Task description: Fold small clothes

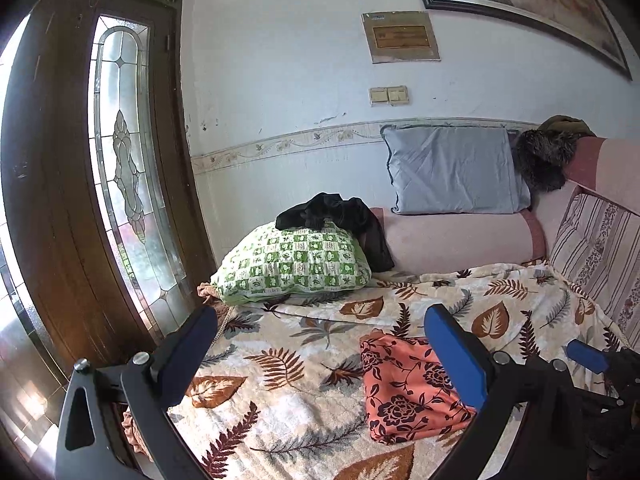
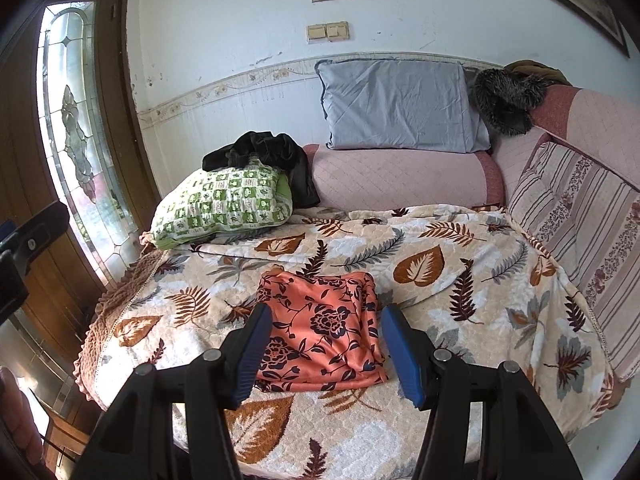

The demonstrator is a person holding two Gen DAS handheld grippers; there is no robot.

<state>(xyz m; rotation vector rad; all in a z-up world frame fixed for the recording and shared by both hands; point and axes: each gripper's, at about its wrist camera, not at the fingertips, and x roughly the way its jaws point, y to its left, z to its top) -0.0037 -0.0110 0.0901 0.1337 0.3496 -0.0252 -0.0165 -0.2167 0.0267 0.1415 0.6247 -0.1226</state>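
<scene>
Nearest the lens in the right wrist view, the right gripper (image 2: 324, 350) of black plastic with blue pads is seen with its jaws parted about halfway, nothing between the pads; it is held above the bed, clear of the cloth. The left gripper (image 1: 320, 344) is likewise seen with its jaws set wide apart and empty, raised over the bed's near left part.

Just beyond the right gripper's fingertips, the folded salmon-orange garment with dark floral print (image 2: 322, 338) is laid flat on the cream leaf-patterned quilted bedspread (image 2: 460, 280). It is folded into a compact, roughly rectangular packet, its near edge fairly straight, its far edge slightly rumpled, and a layered fold is visible along its right side. In the left wrist view the same garment (image 1: 404, 392) is found to the right of centre, partly covered by the right-hand finger.

Open bedspread is left on every side of the garment; the bed's scalloped left edge (image 2: 108, 308) drops off near the wooden door with leaded glass (image 1: 120, 160).

Farther back, a green-and-white checked pillow (image 2: 224, 204) is topped by a crumpled black garment (image 2: 264, 152), and a grey-blue pillow (image 2: 400, 108) is leaned against the white wall.
</scene>
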